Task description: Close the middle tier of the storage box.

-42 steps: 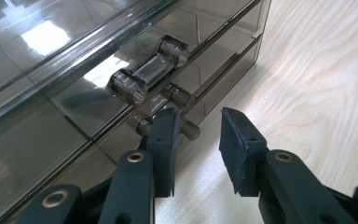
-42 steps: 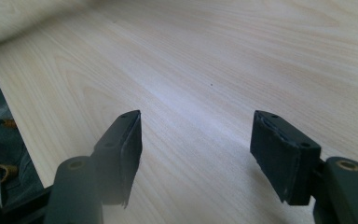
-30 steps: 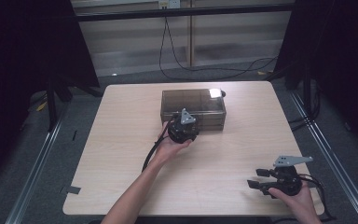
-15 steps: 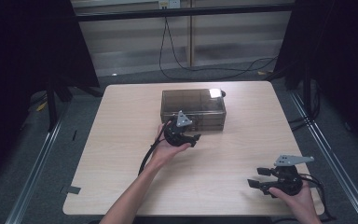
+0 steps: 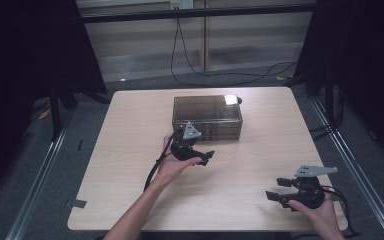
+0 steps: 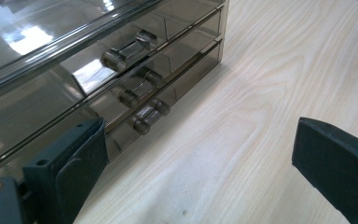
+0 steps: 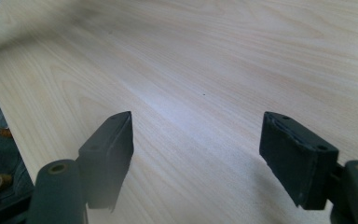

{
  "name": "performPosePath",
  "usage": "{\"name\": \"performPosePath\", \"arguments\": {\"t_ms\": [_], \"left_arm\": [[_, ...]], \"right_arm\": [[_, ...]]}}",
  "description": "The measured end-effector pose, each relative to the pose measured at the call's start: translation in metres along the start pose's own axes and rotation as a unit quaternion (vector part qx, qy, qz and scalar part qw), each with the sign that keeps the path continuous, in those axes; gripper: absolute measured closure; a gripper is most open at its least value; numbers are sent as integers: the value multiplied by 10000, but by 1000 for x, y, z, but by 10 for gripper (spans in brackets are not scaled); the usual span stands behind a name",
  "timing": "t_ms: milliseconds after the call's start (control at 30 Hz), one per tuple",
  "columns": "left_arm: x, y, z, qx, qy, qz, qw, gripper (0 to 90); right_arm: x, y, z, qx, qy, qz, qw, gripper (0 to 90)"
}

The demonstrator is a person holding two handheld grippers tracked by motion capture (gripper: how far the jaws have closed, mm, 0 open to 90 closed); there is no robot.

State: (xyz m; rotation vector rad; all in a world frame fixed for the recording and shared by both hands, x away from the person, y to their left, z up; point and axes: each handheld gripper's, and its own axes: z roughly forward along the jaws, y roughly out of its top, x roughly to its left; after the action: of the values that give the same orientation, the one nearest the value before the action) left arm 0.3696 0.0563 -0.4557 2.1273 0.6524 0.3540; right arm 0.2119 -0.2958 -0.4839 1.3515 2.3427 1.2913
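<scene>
I read this as the approach step: my left tongs (image 5: 203, 156) hang just in front of the smoked drawer box (image 5: 207, 116), spread wide and holding nothing, with no handle between them yet. The box stands toward the far middle of the desk (image 5: 130, 165), its drawer fronts facing me. In the left gripper view the box (image 6: 51, 60) is a translucent brown-grey plastic with three stacked drawers, each with a short bar handle; the lowest handle (image 6: 150, 116) is nearest my tongs (image 6: 200, 163). Next, I judge, I need to turn the tongs square to one handle, ease in until the bar sits between them, then close and pull straight. My right tongs (image 5: 280, 189) wait near the desk's front right corner, also wide and empty.
</scene>
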Motion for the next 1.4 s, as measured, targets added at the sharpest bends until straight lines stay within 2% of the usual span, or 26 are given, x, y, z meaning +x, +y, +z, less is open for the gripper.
{"name": "performPosePath", "arguments": {"t_ms": [67,100,133,267,300,400,467,700,800,833,967,1167,1267,1400], "left_arm": [[0,-1,-3,-8,-52,-75,10000,29],[2,-1,-6,51,19,15,10000,30],[2,-3,-7,4,-56,-42,10000,30],[0,-8,-14,-6,38,-4,10000,40],[0,-9,-15,-10,49,59,10000,42],[-3,-14,-21,-67,20,3,10000,49],[-5,-16,-25,-73,75,39,9999,54],[-6,-26,-40,-99,-59,-111,9999,33],[-6,-29,-45,-103,-26,-142,9998,23],[-6,-30,-47,-101,-46,-86,9999,27],[-8,-36,-53,-76,145,52,9999,31],[-9,-42,-59,-134,269,-86,9995,38],[-12,-46,-64,-103,323,42,9994,39],[-13,-51,-72,-97,418,22,9991,39]], "right_arm": [[0,0,0,4,-20,-6,10000,248],[0,0,0,4,-18,8,10000,244],[0,0,0,-2,-41,7,10000,233],[0,1,-1,-10,-89,89,9999,206],[0,1,-1,-18,-87,91,9999,208],[0,1,-1,-29,-96,96,9999,206],[0,1,-2,-34,-95,84,9999,210],[0,1,-2,-49,-139,60,9999,206],[1,1,-2,-42,-173,71,9998,205],[1,1,-2,-43,-194,68,9998,206],[1,1,-2,-44,-211,83,9997,206],[1,1,-3,-53,-225,91,9997,205],[1,1,-3,-77,-223,66,9997,205],[0,1,-3,-72,-238,77,9997,203]]}}
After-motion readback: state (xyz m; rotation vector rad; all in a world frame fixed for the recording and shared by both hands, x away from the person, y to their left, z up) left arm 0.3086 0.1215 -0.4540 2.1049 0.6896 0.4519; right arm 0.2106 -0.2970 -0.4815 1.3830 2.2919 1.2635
